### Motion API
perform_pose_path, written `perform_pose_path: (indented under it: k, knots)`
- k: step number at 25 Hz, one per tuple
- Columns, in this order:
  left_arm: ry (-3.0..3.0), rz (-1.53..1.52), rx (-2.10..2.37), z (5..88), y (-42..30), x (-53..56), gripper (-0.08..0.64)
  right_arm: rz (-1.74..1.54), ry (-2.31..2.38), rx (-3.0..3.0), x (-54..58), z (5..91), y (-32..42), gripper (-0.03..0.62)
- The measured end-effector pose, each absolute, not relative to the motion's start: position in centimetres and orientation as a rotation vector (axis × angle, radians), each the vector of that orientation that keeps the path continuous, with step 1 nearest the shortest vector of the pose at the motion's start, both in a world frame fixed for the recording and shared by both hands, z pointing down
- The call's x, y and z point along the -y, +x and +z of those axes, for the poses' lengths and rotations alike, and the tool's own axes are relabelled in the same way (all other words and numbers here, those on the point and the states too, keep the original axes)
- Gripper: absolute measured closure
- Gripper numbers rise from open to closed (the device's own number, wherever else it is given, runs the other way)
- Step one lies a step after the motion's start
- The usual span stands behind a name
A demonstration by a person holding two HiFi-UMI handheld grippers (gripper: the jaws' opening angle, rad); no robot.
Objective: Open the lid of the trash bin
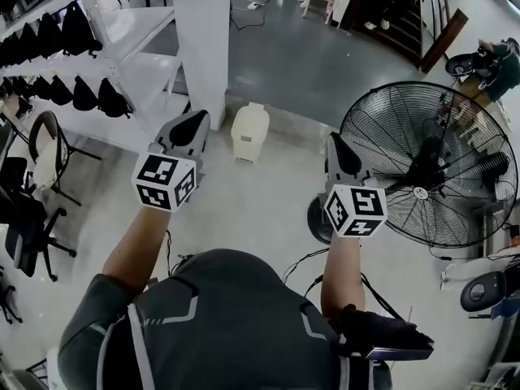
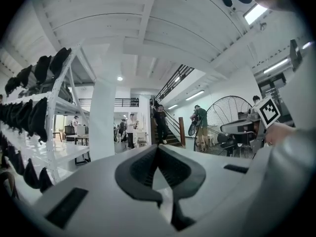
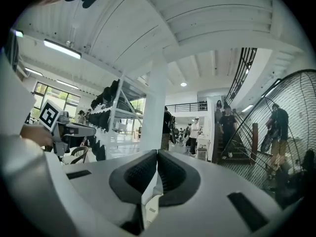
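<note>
Dark-shirted shoulders (image 1: 236,315) fill the bottom centre. At the right stands a big fan (image 1: 426,165). The white trash bin (image 1: 249,132), lid down, is upper centre, just right of the left claw (image 1: 192,122). Left claw and right claw (image 1: 336,143) are both fully closed and empty.

Both arms bare, extended forward. Left gripper (image 1: 191,126) mid-left of frame, jaws together, empty. Right gripper (image 1: 339,151) mid-right, jaws together, empty. Both pointing level.
</note>
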State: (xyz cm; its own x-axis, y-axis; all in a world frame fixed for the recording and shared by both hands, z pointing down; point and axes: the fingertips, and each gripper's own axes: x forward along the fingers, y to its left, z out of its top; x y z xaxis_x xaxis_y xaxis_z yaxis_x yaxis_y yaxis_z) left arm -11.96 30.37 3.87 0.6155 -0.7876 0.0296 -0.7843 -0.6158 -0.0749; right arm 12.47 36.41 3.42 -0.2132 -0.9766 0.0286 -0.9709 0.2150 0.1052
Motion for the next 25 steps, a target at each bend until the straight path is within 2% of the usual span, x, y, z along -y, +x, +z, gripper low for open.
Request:
perform_pose_path:
  k: [12,25]
  knots:
    - [-2.818,-0.195,-1.315,6.9,-7.4,-26.2,0.551,-0.03,1.842,2.4,-32.4,6.4,15.2,0.565]
    - [-2.907,-0.156,-1.192,9.6,-8.9,-9.8,0.551,0.043,1.884,2.317,-16.7,8.5,12.5,0.565]
